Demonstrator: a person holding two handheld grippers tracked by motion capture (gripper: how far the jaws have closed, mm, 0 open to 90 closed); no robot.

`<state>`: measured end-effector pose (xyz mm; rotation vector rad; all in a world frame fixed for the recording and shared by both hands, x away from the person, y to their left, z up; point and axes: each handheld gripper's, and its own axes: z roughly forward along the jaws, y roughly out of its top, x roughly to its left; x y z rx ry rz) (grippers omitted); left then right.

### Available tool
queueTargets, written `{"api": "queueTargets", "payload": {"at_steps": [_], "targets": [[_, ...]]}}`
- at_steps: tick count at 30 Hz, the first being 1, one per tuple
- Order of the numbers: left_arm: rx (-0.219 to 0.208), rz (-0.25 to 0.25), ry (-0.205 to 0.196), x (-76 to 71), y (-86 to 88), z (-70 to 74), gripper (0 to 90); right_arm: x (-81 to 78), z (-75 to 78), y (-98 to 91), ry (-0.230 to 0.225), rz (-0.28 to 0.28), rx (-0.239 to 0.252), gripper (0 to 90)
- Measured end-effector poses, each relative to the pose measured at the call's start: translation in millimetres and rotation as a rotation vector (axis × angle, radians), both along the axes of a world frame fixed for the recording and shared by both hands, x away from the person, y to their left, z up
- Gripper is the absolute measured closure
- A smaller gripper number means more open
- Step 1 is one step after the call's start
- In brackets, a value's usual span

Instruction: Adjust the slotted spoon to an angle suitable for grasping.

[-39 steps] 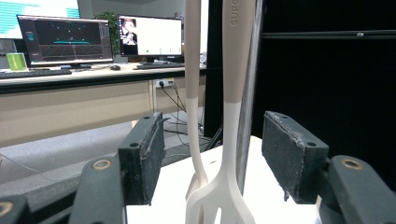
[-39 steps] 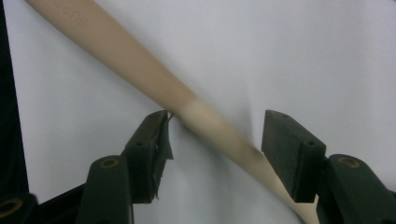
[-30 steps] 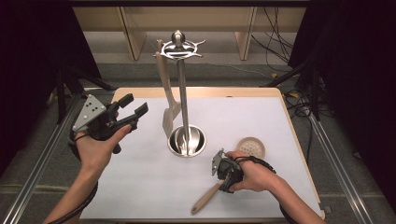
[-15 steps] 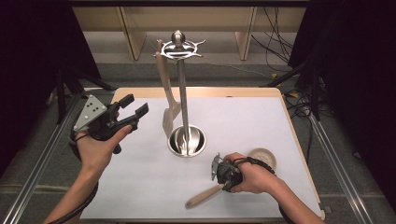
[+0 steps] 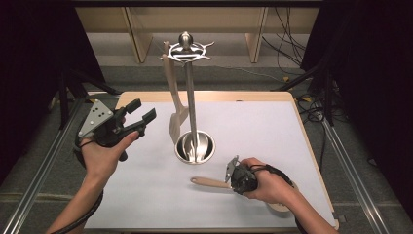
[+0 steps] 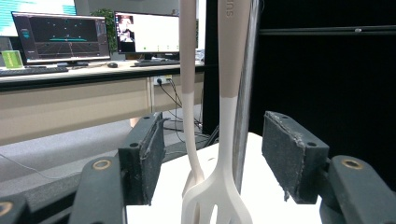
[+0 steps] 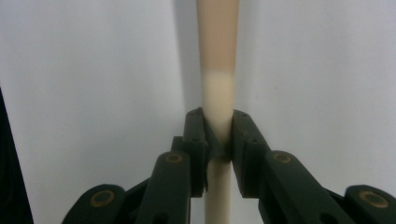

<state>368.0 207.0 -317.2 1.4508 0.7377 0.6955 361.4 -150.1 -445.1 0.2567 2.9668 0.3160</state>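
2 grippers work a white-topped table [image 5: 146,195] as we look down from the high view. At bottom right, the right gripper [image 5: 239,179] lies low over the mat w/ its jaws clamped on the handle of a wooden spoon [image 5: 209,183]; they have just been closing, and in the right gripper view we see the pads [image 7: 196,135] pinching the pale shaft [image 7: 218,93] from both sides. The spoon lies flat on the mat, handle pointing left, just in front of the steel utensil stand [image 5: 194,146] at centre. A spatula [image 5: 176,105] hangs from the stand's top. At left we see the left gripper [image 5: 141,114] held above the table edge, jaws wide apart, nothing between the pads; its own view frames 2 hanging utensils [image 6: 219,140] beyond them.
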Motion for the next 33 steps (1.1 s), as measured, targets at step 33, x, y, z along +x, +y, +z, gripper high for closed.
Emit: {"api": "queueTargets", "payload": {"at_steps": [33], "targets": [[0.006,-0.022,-0.007,-3.9,-6.8,1.1,38.7,-5.3,42.6,-35.4,-0.180,-0.364,0.586,78.4]]}}
